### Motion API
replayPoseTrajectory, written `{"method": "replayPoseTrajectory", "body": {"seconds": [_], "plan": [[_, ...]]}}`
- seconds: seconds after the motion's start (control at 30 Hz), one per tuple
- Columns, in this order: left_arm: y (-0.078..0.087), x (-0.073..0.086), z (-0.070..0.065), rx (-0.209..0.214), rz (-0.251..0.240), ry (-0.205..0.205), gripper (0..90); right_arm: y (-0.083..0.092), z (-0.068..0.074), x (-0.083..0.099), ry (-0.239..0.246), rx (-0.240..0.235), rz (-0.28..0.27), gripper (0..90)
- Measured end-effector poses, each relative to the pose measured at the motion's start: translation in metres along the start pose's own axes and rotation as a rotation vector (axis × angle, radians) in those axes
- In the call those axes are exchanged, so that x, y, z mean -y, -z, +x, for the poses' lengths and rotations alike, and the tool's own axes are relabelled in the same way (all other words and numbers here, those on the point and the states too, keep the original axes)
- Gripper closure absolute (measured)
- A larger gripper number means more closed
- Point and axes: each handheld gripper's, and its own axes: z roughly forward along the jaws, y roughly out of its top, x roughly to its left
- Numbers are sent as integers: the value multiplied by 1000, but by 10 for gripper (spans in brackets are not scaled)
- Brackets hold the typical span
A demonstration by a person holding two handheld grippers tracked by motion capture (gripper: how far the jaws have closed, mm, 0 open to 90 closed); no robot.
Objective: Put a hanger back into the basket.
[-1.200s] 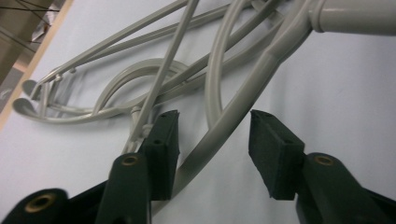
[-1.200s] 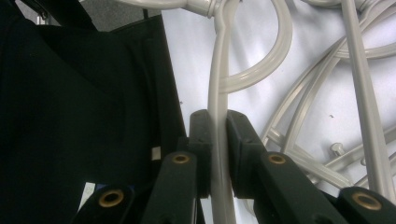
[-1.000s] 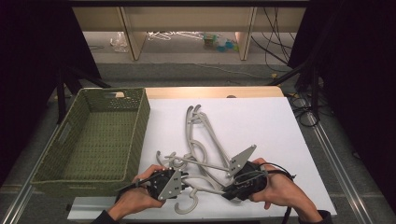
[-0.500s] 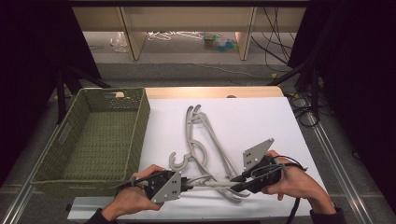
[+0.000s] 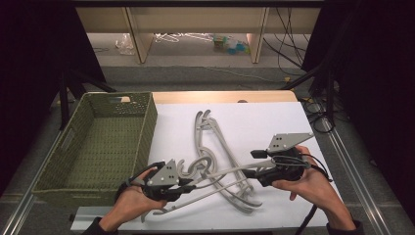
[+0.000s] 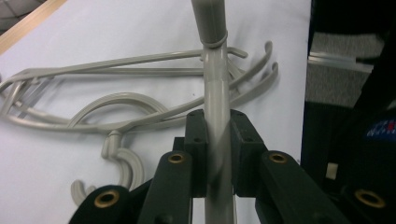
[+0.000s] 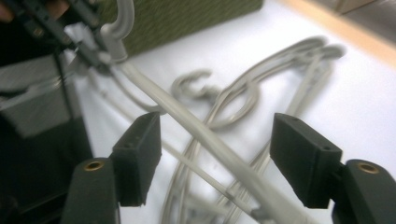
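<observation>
Now the left gripper (image 6: 212, 149) clamps the grey plastic hanger (image 6: 212, 93) at lower centre of the high view, while the right gripper (image 7: 217, 158), jaws just opened wide, straddles its arm untouched.

Dim room, grey floor (image 5: 205, 73), pale wooden shelving (image 5: 195, 19) behind the table.

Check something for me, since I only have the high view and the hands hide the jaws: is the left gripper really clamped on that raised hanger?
Observer: Yes. In the left gripper view, the left gripper has its pads pressing the hanger bar from both sides.
Operator: And the right gripper?
Observer: Its jaws have just been opening. The right gripper view shows them standing wide, with the bar passing between and touching neither pad.
</observation>
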Motion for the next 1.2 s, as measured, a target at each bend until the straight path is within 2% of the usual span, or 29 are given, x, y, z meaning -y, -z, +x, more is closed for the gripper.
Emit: {"method": "replayPoseTrajectory", "body": {"seconds": [0.07, 0.17, 0.23, 0.27, 0.3, 0.37, 0.4, 0.47, 0.5, 0.53, 0.57, 0.6, 0.67, 0.73, 0.8, 0.83, 0.9, 1.03, 1.1, 1.2], "plan": [[9, -1, 6, -13, -7, 31, 792, 3, 4, -2, -4, 37, -41, 316], [22, -1, 13, -28, -35, 90, 792, 7, 12, -2, -10, 48, -68, 310], [30, -4, 19, -41, -66, 130, 792, 8, 18, -1, 3, 27, -53, 290], [36, -6, 22, -50, -67, 141, 792, 9, 20, 0, 18, 41, -52, 289], [41, -7, 26, -52, -91, 166, 792, 9, 22, 2, 15, 38, -48, 289], [49, -11, 30, -50, -107, 191, 792, 8, 25, 6, 10, 31, -42, 289], [49, -11, 30, -50, -107, 191, 792, 6, 26, 9, 3, 31, -38, 286], [64, -19, 34, -62, -128, 213, 792, 1, 27, 16, -1, 19, -19, 286], [64, -19, 34, -62, -128, 213, 791, 1, 27, 16, -1, 19, -19, 286], [73, -25, 37, -59, -126, 208, 792, -4, 26, 25, -6, 7, -4, 283], [73, -25, 37, -59, -126, 208, 792, -6, 26, 27, -16, -3, 0, 280], [82, -32, 40, -51, -133, 212, 792, -8, 25, 30, -19, -13, 3, 275], [87, -35, 42, -63, -123, 204, 792, -10, 25, 32, -20, -12, 6, 273], [102, -44, 49, -94, -113, 182, 792, -14, 24, 36, -34, -17, 7, 272], [108, -47, 53, -110, -113, 193, 792, -16, 25, 37, -37, -19, 4, 268], [119, -50, 63, -146, -111, 184, 792, -17, 25, 38, -36, -24, 6, 267], [131, -52, 74, -198, -110, 178, 792, -19, 25, 39, -36, -31, 11, 267], [155, -47, 95, -286, -130, 195, 792, -22, 22, 43, -45, -29, 13, 267], [165, -41, 105, -334, -125, 199, 792, -22, 20, 44, -56, -30, 18, 267], [174, -32, 115, -371, -118, 220, 792, -23, 18, 45, -63, -27, 20, 267]]}}
